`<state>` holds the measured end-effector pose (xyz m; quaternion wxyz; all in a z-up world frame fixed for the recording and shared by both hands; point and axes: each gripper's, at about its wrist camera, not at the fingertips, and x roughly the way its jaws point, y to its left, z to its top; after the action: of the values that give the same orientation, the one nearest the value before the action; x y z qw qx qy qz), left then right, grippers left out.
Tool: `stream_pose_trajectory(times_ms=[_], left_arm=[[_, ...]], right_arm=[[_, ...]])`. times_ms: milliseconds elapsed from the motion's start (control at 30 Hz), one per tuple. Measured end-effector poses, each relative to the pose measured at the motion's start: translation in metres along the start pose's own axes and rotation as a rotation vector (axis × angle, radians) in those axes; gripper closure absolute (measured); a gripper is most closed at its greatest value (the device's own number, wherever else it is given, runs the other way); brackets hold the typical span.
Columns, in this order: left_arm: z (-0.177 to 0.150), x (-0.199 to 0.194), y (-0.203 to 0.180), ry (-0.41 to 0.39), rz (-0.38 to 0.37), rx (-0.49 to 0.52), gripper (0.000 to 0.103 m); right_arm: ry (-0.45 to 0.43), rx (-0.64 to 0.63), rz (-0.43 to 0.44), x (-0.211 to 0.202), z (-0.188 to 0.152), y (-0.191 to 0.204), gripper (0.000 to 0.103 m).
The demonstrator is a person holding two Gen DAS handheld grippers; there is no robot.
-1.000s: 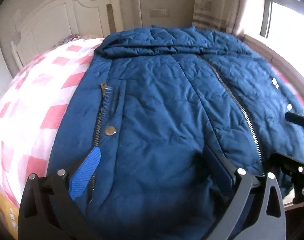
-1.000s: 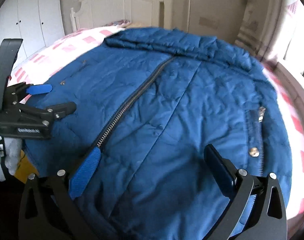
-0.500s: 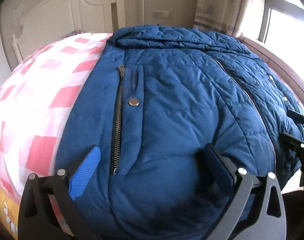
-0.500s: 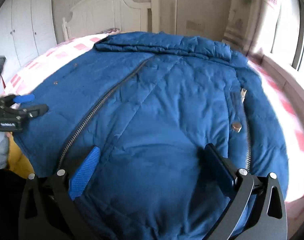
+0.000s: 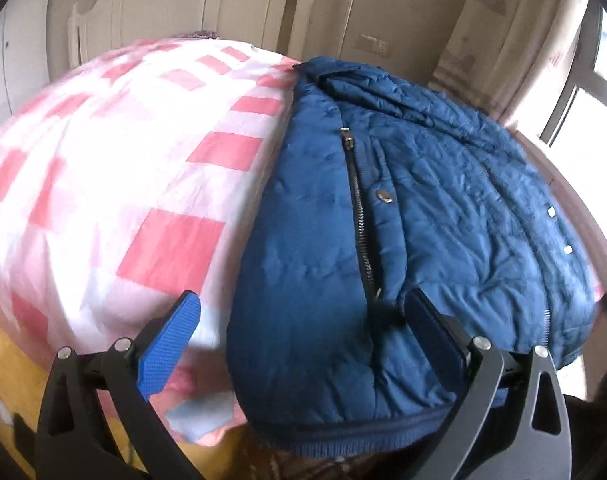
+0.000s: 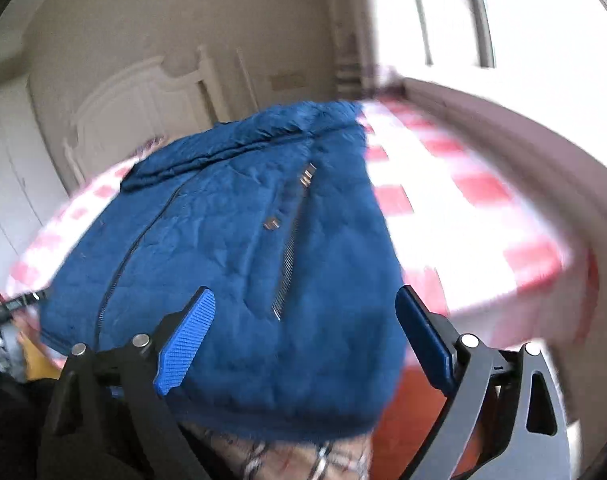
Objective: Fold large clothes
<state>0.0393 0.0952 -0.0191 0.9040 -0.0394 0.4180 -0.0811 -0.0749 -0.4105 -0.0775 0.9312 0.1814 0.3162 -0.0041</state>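
Observation:
A blue quilted jacket (image 5: 403,240) lies front-up on a bed with a pink and white checked sheet (image 5: 123,184), its hem toward me. My left gripper (image 5: 303,340) stands open over the jacket's left hem corner, with the pocket zip (image 5: 359,232) just inside its right finger. In the blurred right wrist view, my right gripper (image 6: 305,340) hovers over the jacket's (image 6: 243,260) right hem corner. Its jaws are closing, the padded cloth lies between them, and the pads do not press on it. The left gripper's tip (image 6: 21,300) shows at that view's far left.
A white headboard (image 5: 191,4) stands at the far end, white wardrobe doors (image 6: 7,168) to the left, and a bright window (image 6: 535,20) with a ledge to the right. Yellow bedding (image 5: 7,380) hangs below the sheet. Plaid cloth (image 6: 287,460) shows under the hem.
My left gripper has slid left to the jacket's left edge, and the right gripper has swung right to its right edge. The right jaws have narrowed a little.

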Motion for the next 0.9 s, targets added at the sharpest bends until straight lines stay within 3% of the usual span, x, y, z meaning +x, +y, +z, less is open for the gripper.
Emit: stream_pose_trajectory(times_ms=[133, 333, 600, 633, 667, 733, 833, 900], left_arm=[[-0.005, -0.004, -0.006, -0.003, -0.059, 0.021, 0.002], [-0.010, -0.002, -0.020, 0.005, -0.045, 0.083, 0.002], [-0.008, -0.006, -0.014, 0.004, -0.077, 0.080, 0.011], [-0.008, -0.007, -0.014, -0.001, -0.067, 0.089, 0.029], [-0.009, -0.008, -0.013, -0.006, -0.062, 0.098, 0.058], [-0.009, -0.014, -0.007, -0.012, -0.091, 0.079, 0.081], [-0.010, -0.032, -0.007, -0.058, -0.107, 0.088, 0.092], [-0.010, -0.042, -0.014, -0.094, -0.105, 0.109, 0.092]], right_arm=[[0.083, 0.116, 0.069, 0.010, -0.027, -0.032, 0.014], [0.073, 0.170, 0.248, 0.029, -0.044, -0.046, 0.014], [0.078, 0.238, 0.352, 0.051, -0.050, -0.076, 0.018], [0.096, 0.222, 0.370, 0.053, -0.052, -0.073, 0.028], [0.100, 0.209, 0.386, 0.054, -0.054, -0.071, 0.036], [0.077, 0.179, 0.404, 0.048, -0.056, -0.064, 0.062], [0.048, 0.101, 0.378, 0.029, -0.055, -0.045, 0.071], [0.021, 0.065, 0.371, 0.014, -0.050, -0.034, 0.073]])
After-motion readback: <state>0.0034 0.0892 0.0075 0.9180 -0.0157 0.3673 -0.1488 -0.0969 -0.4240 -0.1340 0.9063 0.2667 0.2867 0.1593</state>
